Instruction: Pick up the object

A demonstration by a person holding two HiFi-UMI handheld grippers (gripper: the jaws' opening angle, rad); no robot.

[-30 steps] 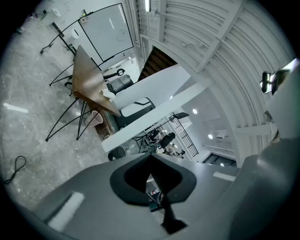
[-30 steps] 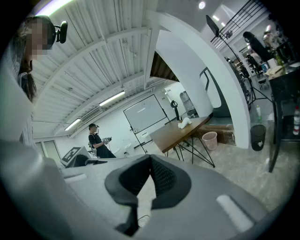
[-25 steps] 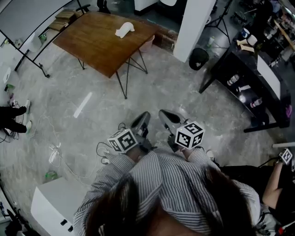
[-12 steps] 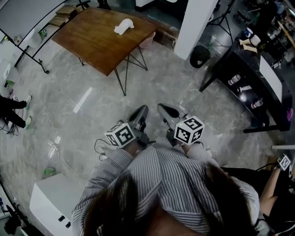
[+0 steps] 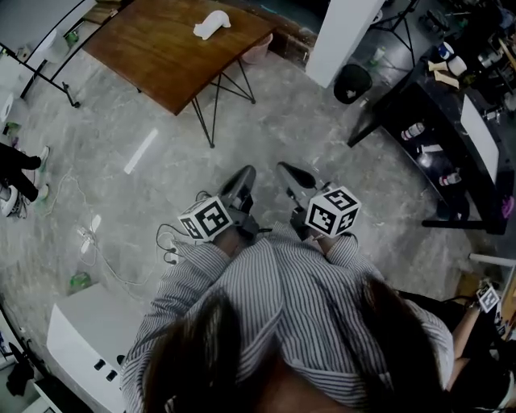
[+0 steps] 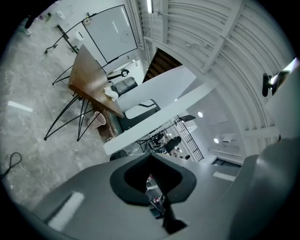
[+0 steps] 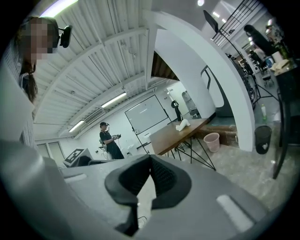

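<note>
Nearest is the person's striped shirt (image 5: 282,306). Just ahead of it both claws are held side by side over the grey floor (image 5: 274,137), pointing forward. The left claw (image 6: 151,157) has its jaws pressed together with nothing between them. The right claw (image 7: 150,158) is likewise closed and empty. Loose cables (image 5: 101,258) lie on the floor off to the left.

Well ahead of both claws stands a brown wooden counter (image 5: 153,56) on thin black wire legs. The object (image 5: 211,24) lies on its top toward the far edge. It is a small white lump, longer than it is wide, with a soft, rumpled outline. What it is made of I cannot tell. Neither claw touches it.

A pale pink bin (image 5: 256,52) stands on the floor just beside the counter's far corner, partly under it. To the right of that rises a white pillar (image 5: 343,32), with a black bin (image 5: 352,81) near its foot. In the right gripper view, another person (image 7: 110,138) stands far off to the left of the counter, near a whiteboard (image 7: 145,115).
</note>
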